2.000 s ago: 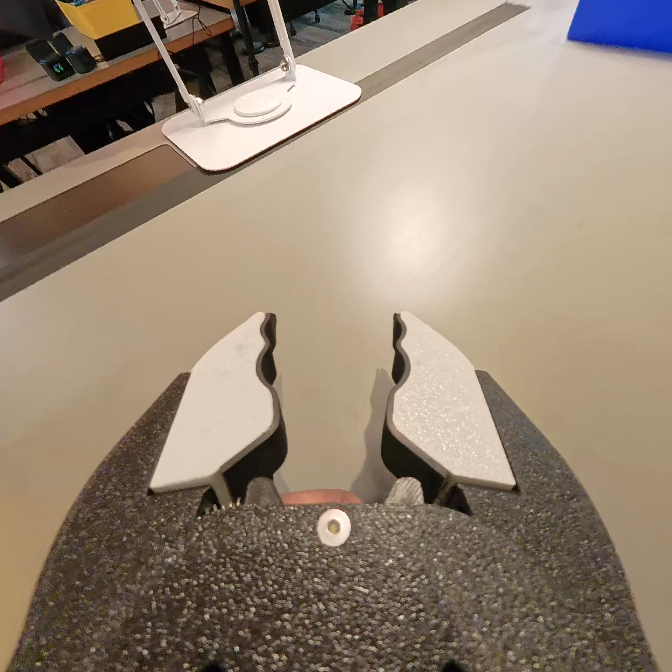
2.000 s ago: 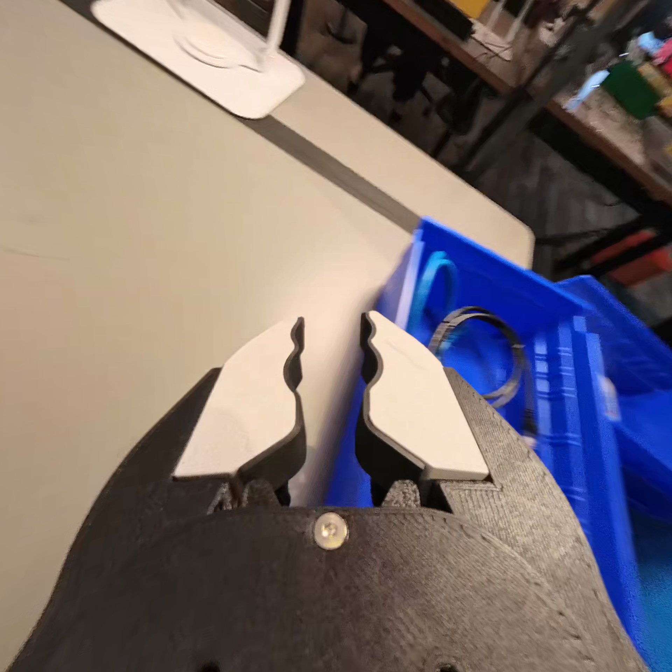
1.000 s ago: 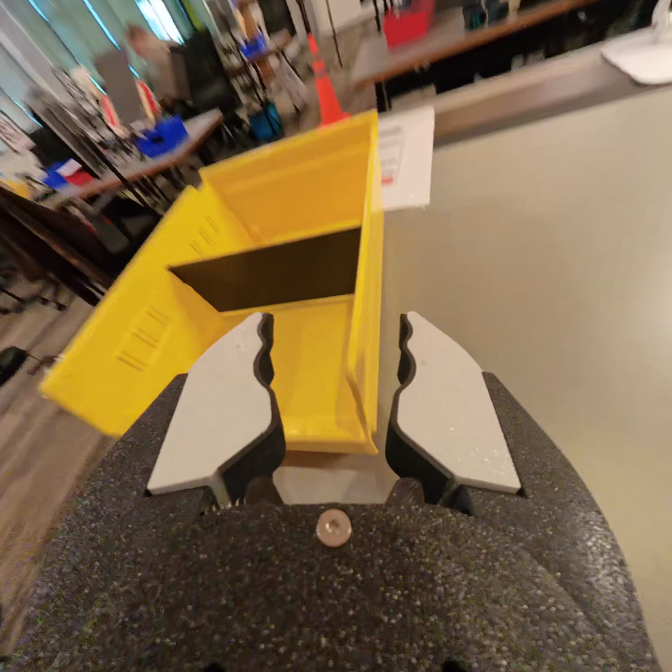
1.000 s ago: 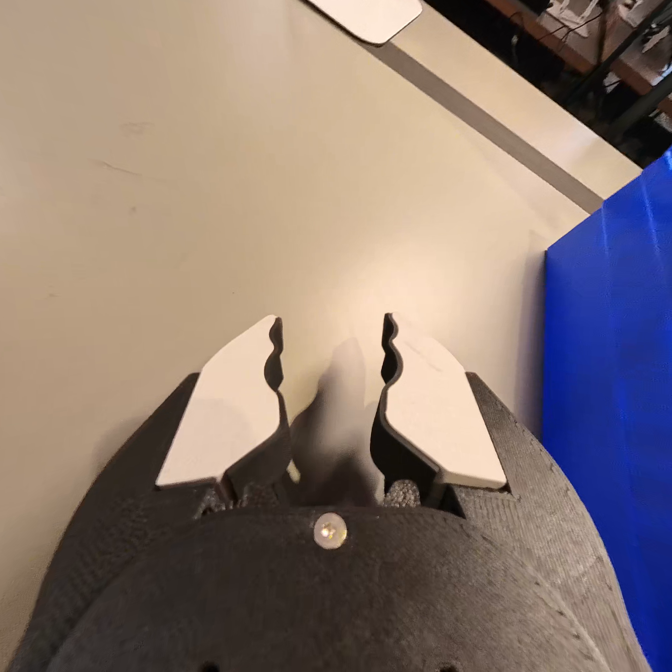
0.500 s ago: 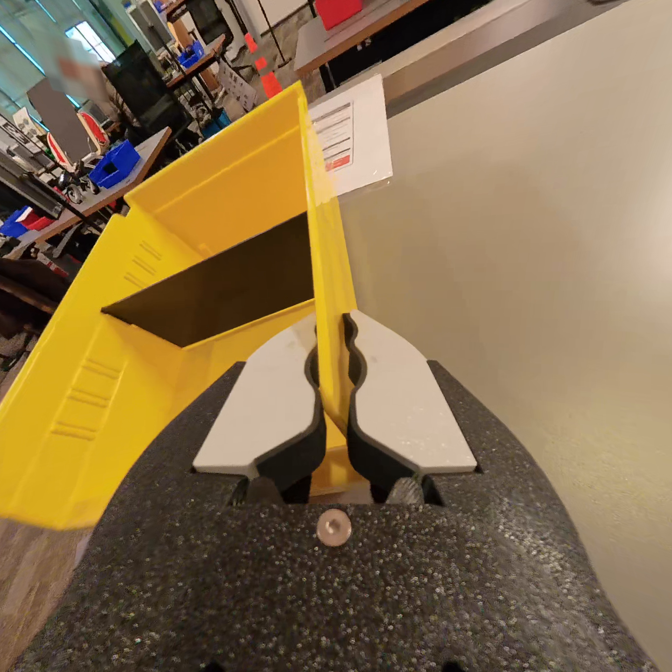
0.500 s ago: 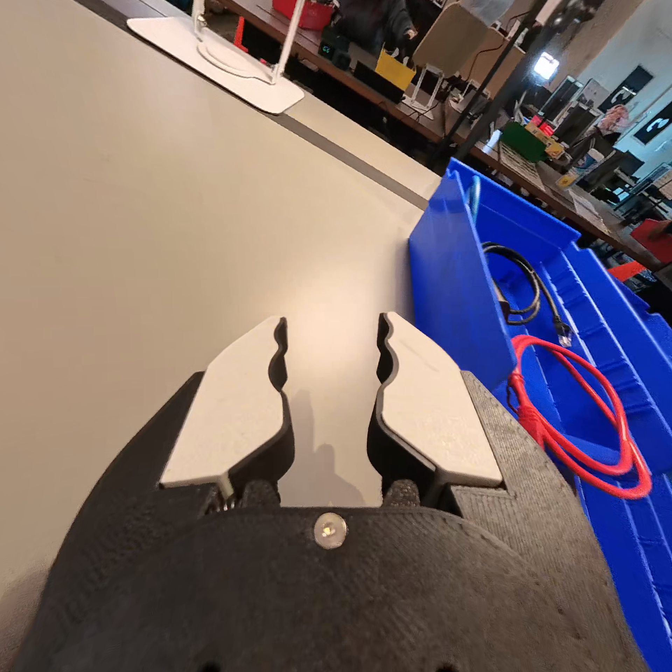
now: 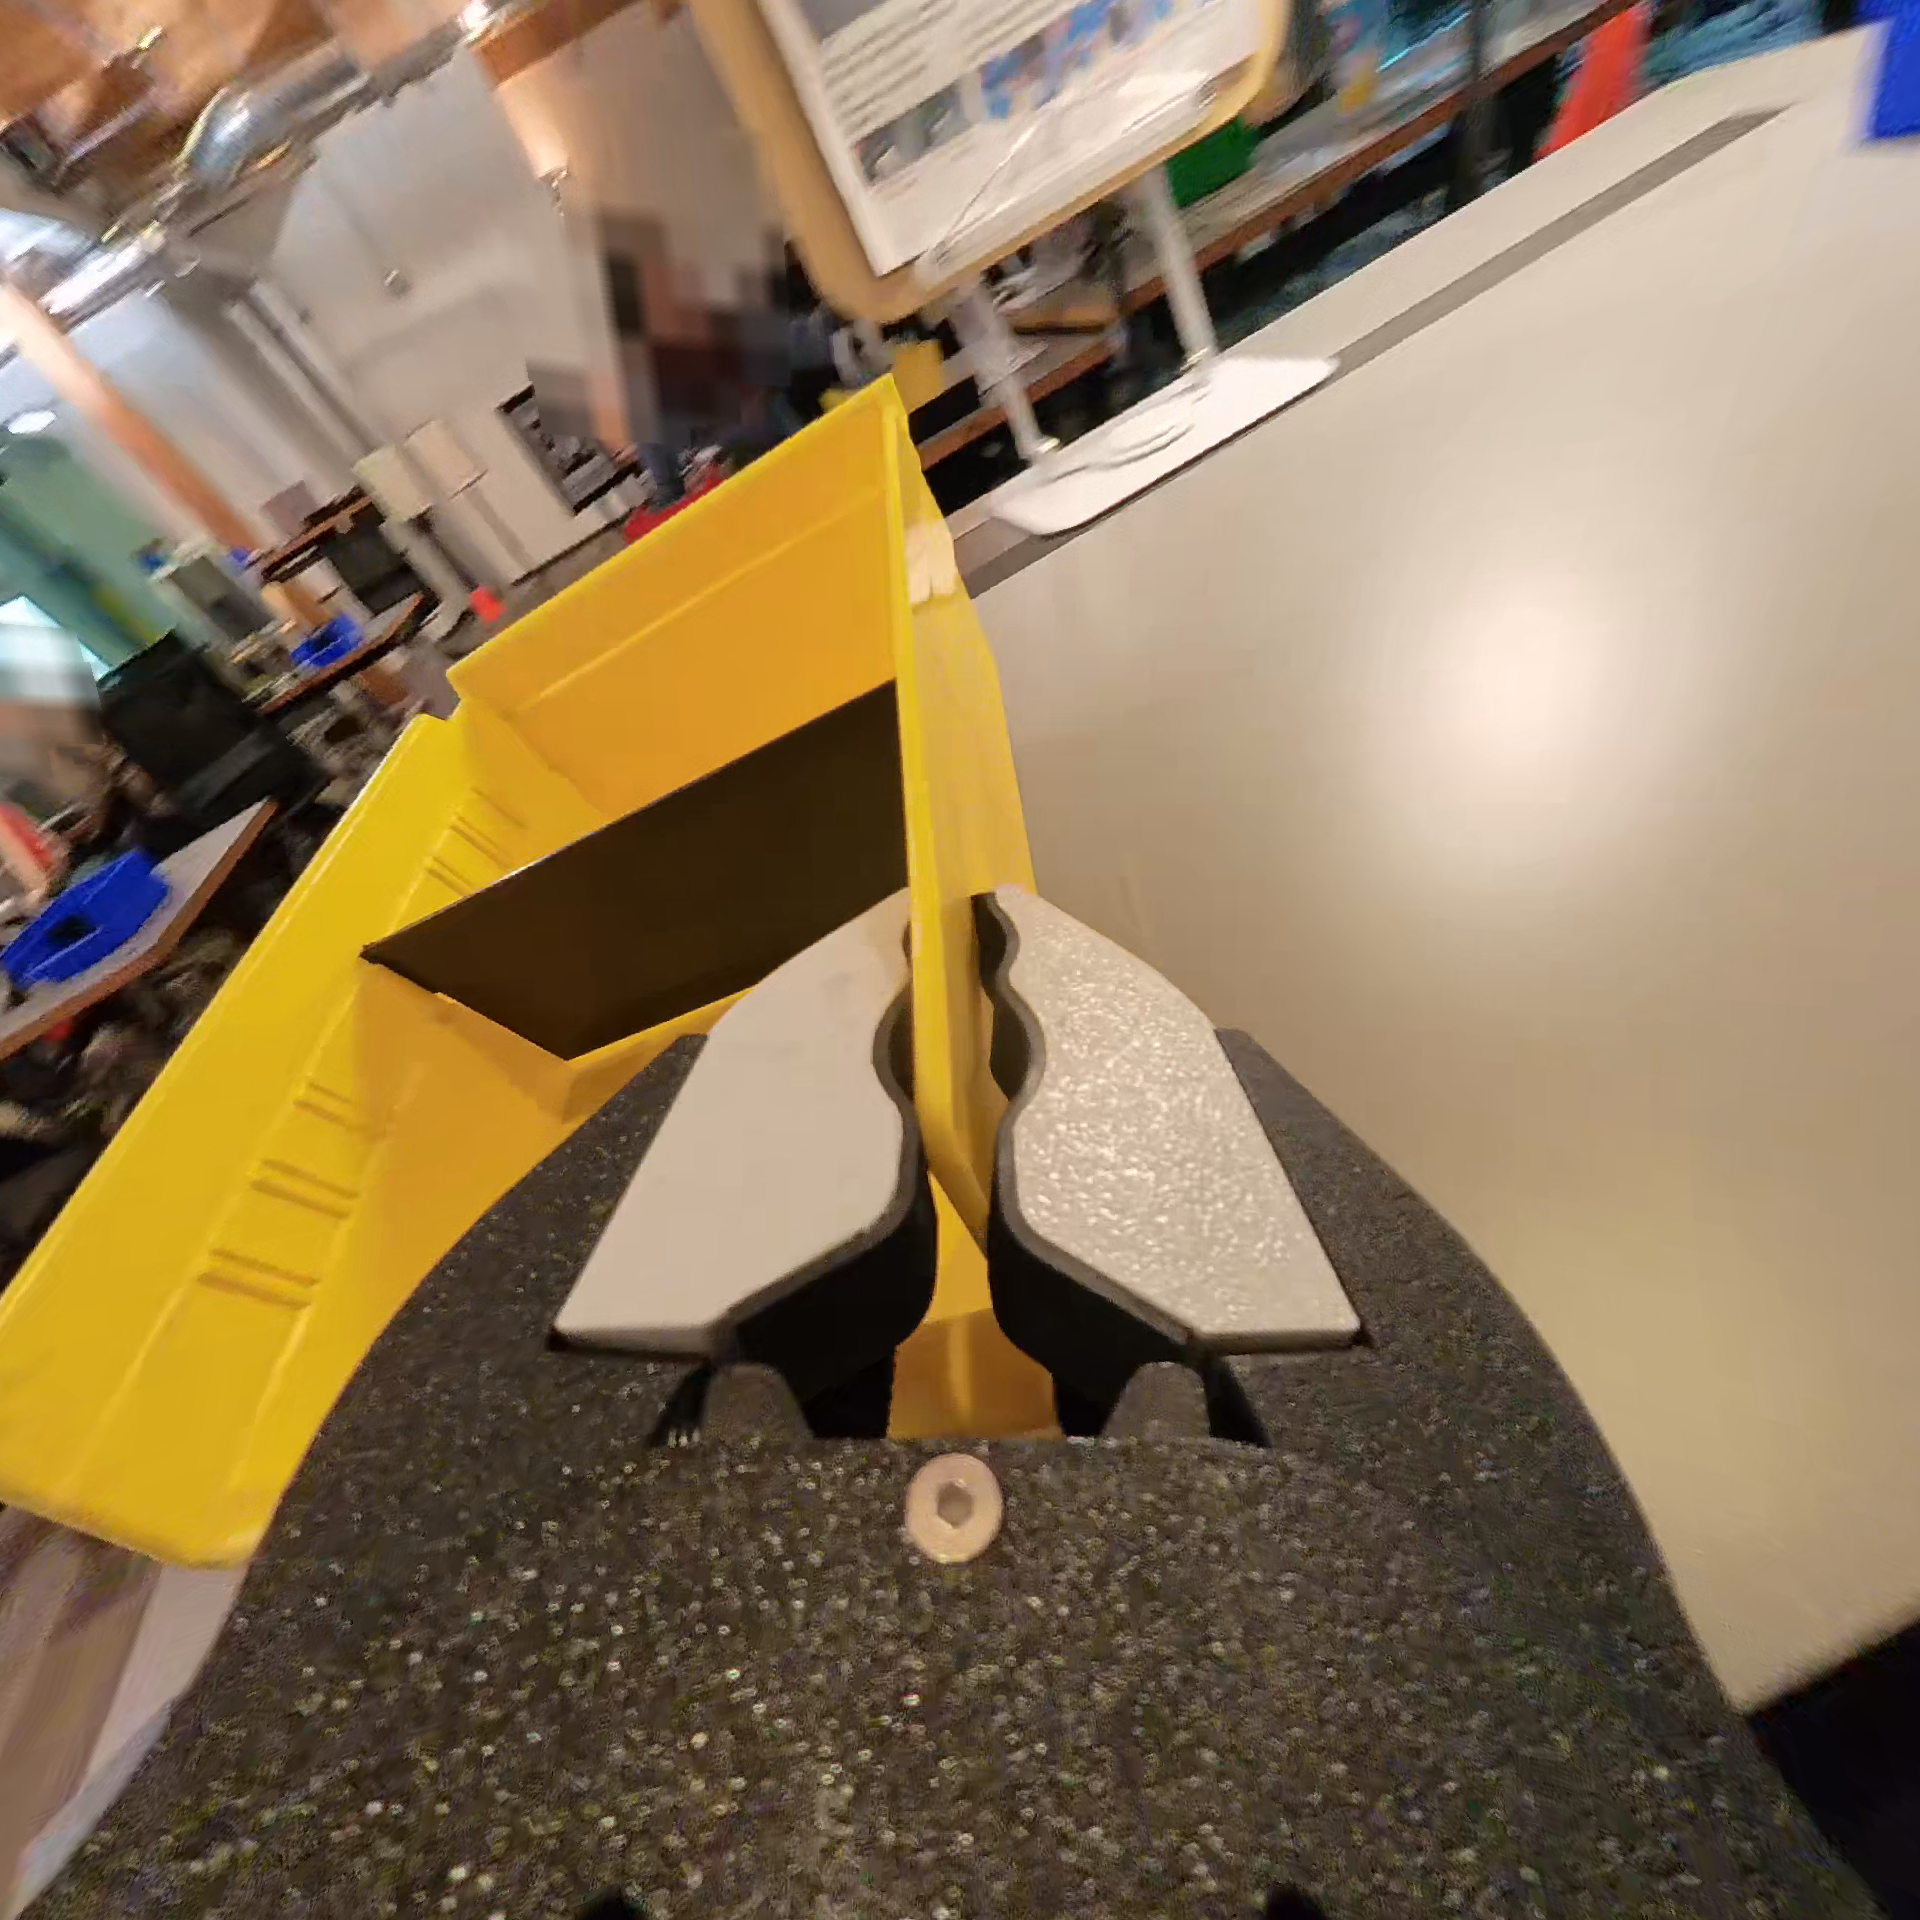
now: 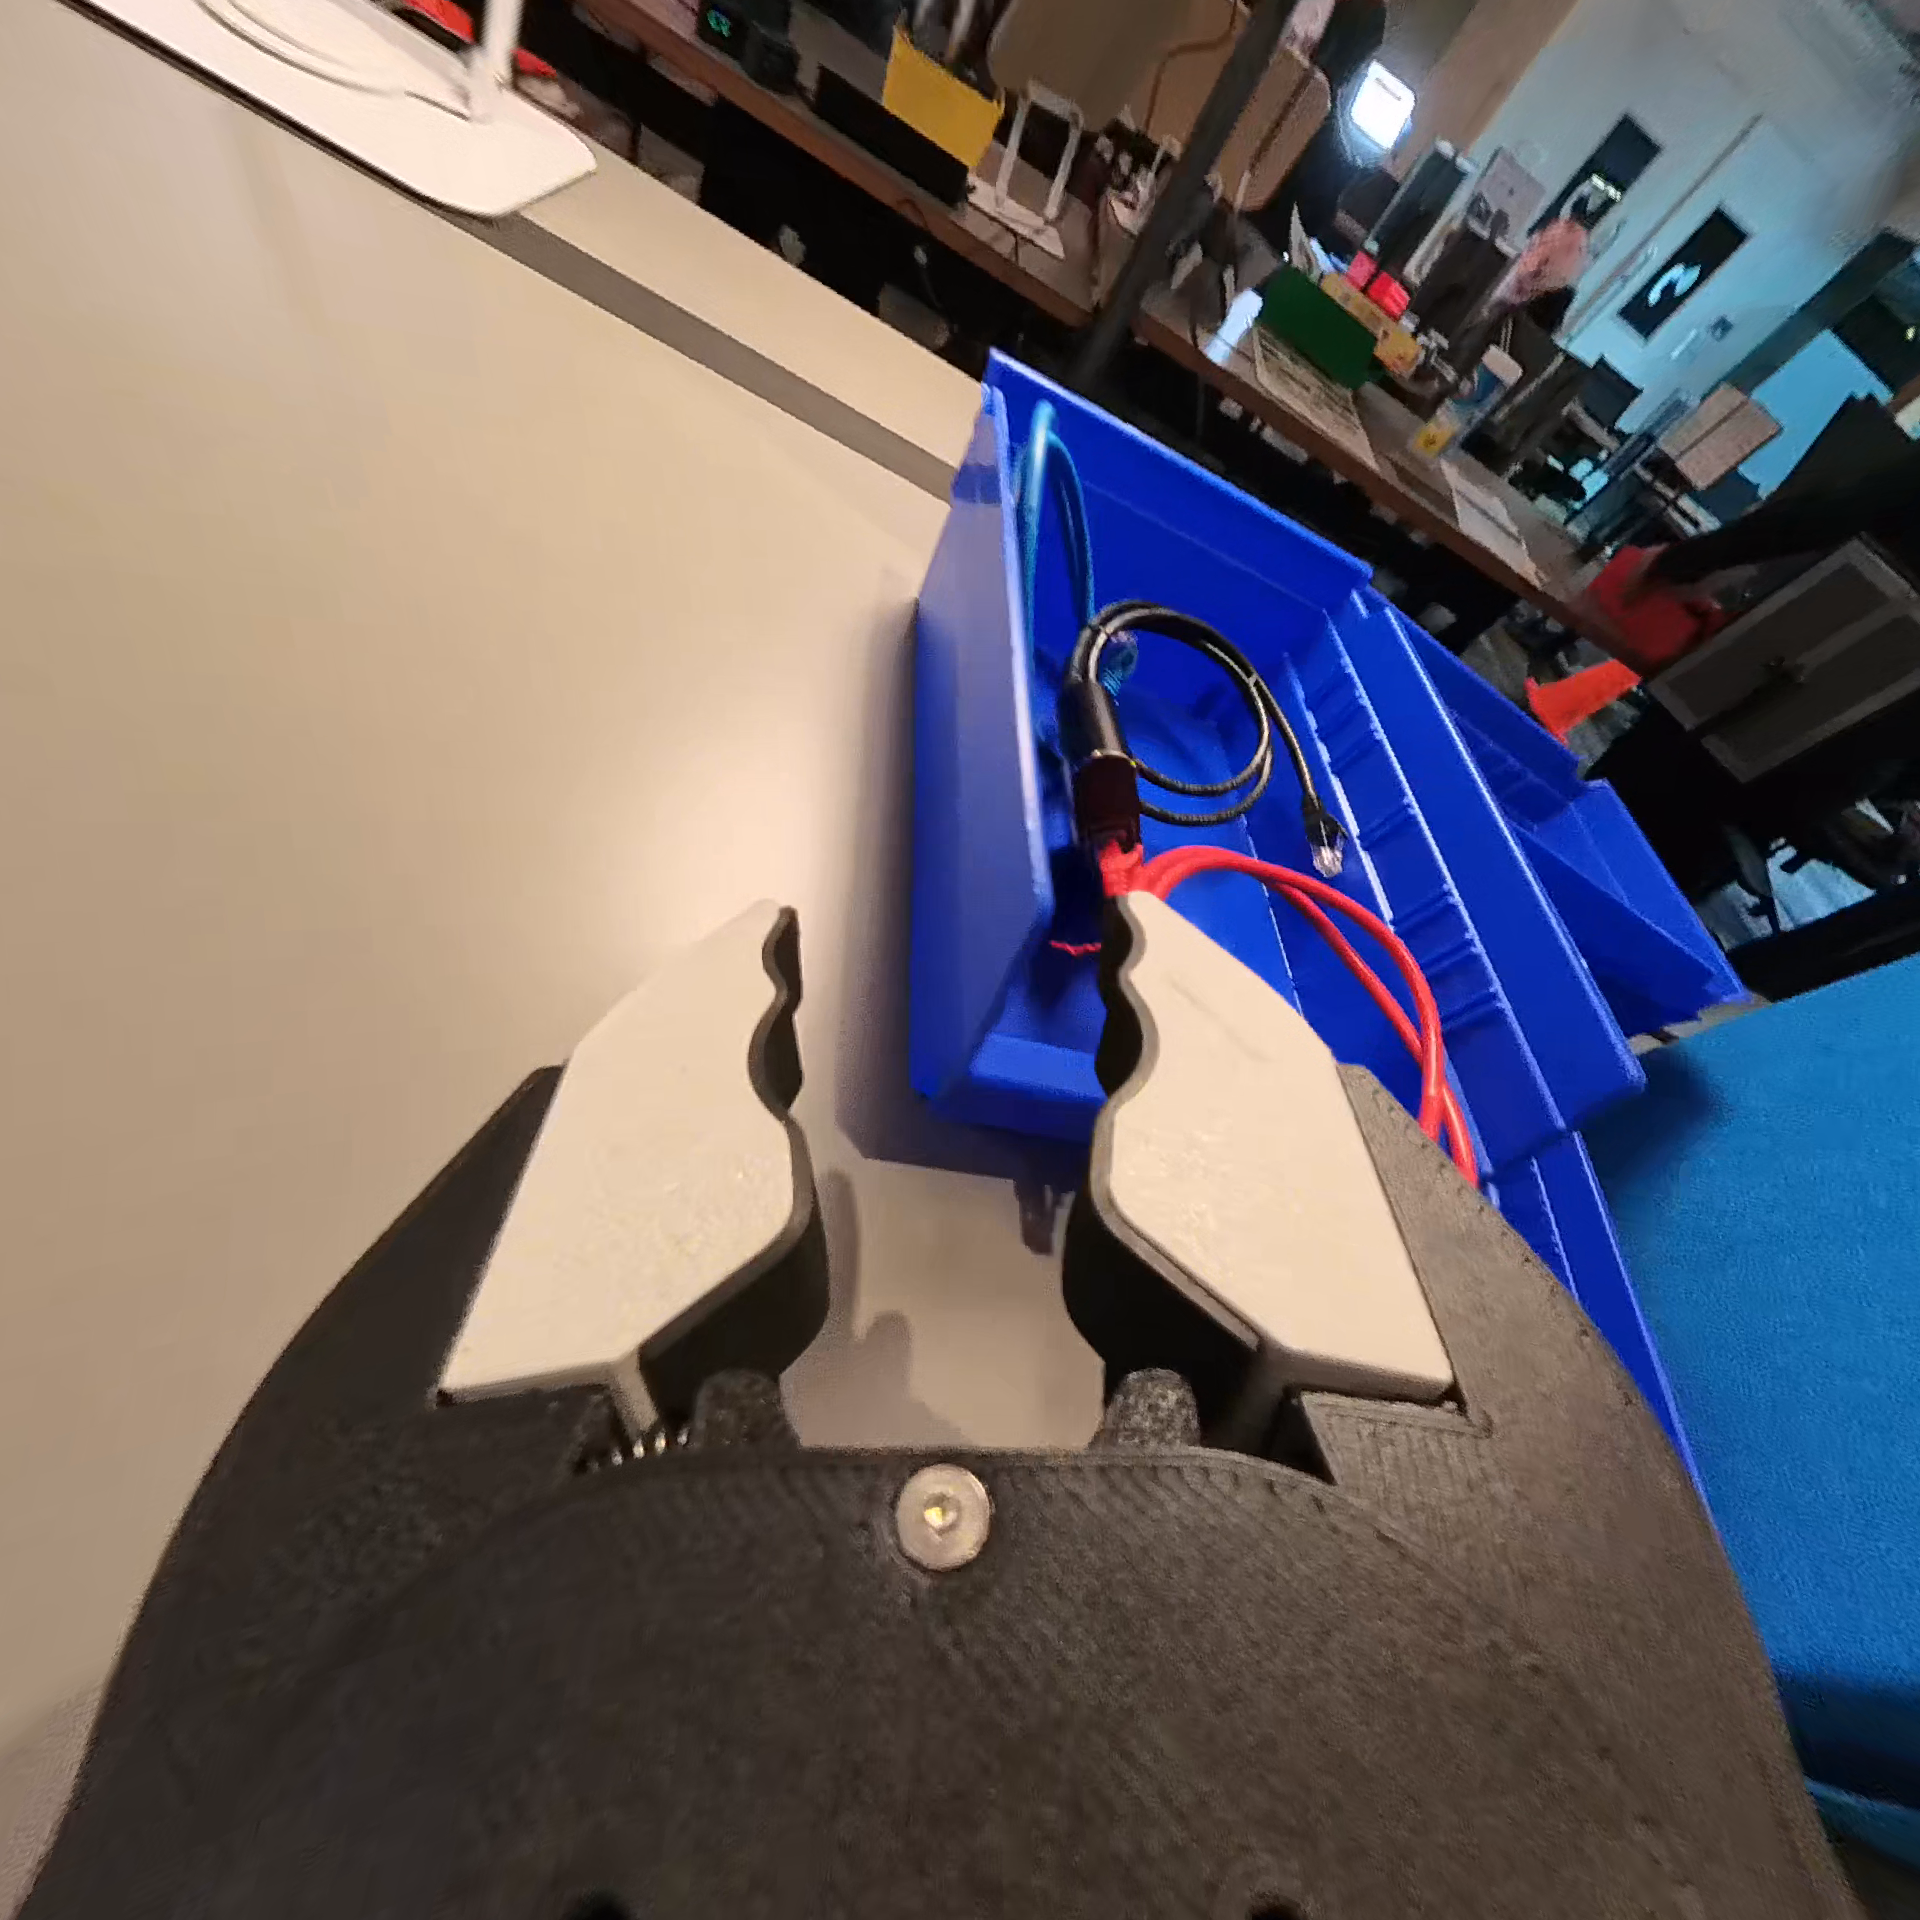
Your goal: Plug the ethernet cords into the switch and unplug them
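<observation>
**Left claw now clamped on the yellow bin wall; cords not yet touched**

My left gripper (image 7: pixel 945 940) was wide open over bare tabletop two seconds ago; now its jaws are nearly closed, pinching the right-hand side wall of the yellow bin (image 7: pixel 665 665), which sits at the table's left edge. A black divider (image 7: pixel 665 925) crosses the bin; I cannot see a switch in it.

My right gripper (image 8: pixel 951 935) has swung back toward the blue bin (image 8: pixel 977 790) at the right edge of the table (image 8: pixel 416 644). Its jaws stand well apart and hold nothing. One fingertip hangs over the bin's near end, close to the red cord (image 8: pixel 1382 966). A black cord (image 8: pixel 1236 717) and a light blue cord (image 8: pixel 1060 499) lie farther along the same bin.

I judge this as setup: the left is gripping the yellow bin to shift it, and the right is lining up for a cord. No plugging has begun.
</observation>
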The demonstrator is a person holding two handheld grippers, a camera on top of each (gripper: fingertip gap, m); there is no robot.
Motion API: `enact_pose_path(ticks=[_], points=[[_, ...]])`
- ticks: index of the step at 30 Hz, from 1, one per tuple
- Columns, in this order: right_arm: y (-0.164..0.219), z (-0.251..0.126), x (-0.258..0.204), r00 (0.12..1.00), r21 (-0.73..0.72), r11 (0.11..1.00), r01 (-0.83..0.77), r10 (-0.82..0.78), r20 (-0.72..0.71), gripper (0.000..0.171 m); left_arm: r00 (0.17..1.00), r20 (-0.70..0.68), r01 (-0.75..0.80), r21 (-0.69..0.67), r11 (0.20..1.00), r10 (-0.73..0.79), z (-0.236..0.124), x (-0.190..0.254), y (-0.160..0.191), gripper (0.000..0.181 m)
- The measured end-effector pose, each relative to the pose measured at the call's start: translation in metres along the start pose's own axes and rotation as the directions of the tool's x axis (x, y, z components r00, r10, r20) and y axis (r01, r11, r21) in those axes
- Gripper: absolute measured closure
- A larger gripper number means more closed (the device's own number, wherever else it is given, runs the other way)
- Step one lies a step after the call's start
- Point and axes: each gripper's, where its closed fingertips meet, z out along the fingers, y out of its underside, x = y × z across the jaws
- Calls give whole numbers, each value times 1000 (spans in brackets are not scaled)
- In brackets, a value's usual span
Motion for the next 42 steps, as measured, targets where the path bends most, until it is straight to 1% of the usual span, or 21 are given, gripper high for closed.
enact_pose_path(ticks=[2, 5, 7, 8, 10, 12, 14, 18, 20, 26, 28, 32, 35, 37, 39, 41, 42], points=[[9, 6, 10, 1000, -35, 999, 2, -3, -22, 111, 996, -88, -17, 57, 998, 22, -9, 25, -11, 176], [25, 19, 15, 1000, -110, 994, -19, 19, 4, 105, 972, -217, -69, 124, 990, 95, -17, 63, -20, 175], [34, 30, 17, 1000, -146, 989, -23, 26, 17, 107, 944, -298, -97, 156, 983, 140, -18, 86, -22, 175], [38, 35, 19, 999, -164, 986, -23, 26, 19, 113, 930, -335, -98, 167, 981, 150, -18, 96, -24, 176], [42, 43, 19, 999, -177, 984, -9, 15, 35, 139, 901, -406, -86, 176, 981, 152, -17, 114, -25, 175], [41, 48, 7, 994, -168, 986, -12, 30, 101, 164, 870, -469, -78, 175, 982, 153, -15, 130, -23, 174], [36, 51, 2, 994, -150, 989, -15, 32, 107, 165, 848, -496, -94, 206, 974, 187, -15, 141, -23, 174], [18, 52, -32, 977, -76, 997, -6, 22, 213, 162, 775, -592, -81, 254, 964, 221, -20, 159, -24, 175], [8, 51, -51, 967, -53, 998, 34, -19, 255, 160, 726, -641, -68, 291, 954, 247, -23, 168, -24, 175], [-20, 52, -106, 913, 29, 991, 128, -129, 387, 159, 534, -787, 3, 368, 930, 309, -40, 192, -29, 176], [-30, 49, -126, 874, 84, 985, 151, -173, 454, 159, 479, -815, 22, 383, 923, 327, -46, 198, -31, 176], [-46, 37, -166, 757, 219, 961, 169, -269, 595, 160, 383, -855, 57, 399, 915, 349, -59, 205, -33, 176], [-55, 33, -185, 664, 350, 922, 166, -367, 652, 163, 318, -878, 83, 402, 912, 358, -70, 207, -32, 176], [-59, 29, -194, 586, 417, 901, 119, -403, 703, 165, 285, -890, 95, 397, 913, 357, -77, 207, -31, 176], [-62, 23, -205, 483, 458, 888, 50, -423, 767, 166, 268, -895, 101, 395, 913, 358, -80, 208, -31, 176], [-68, 20, -218, 385, 458, 889, -17, -417, 823, 167, 260, -897, 103, 393, 914, 357, -81, 210, -32, 176], [-72, 20, -225, 353, 454, 890, -35, -414, 839, 167, 257, -898, 105, 393, 914, 357, -81, 212, -33, 176]])
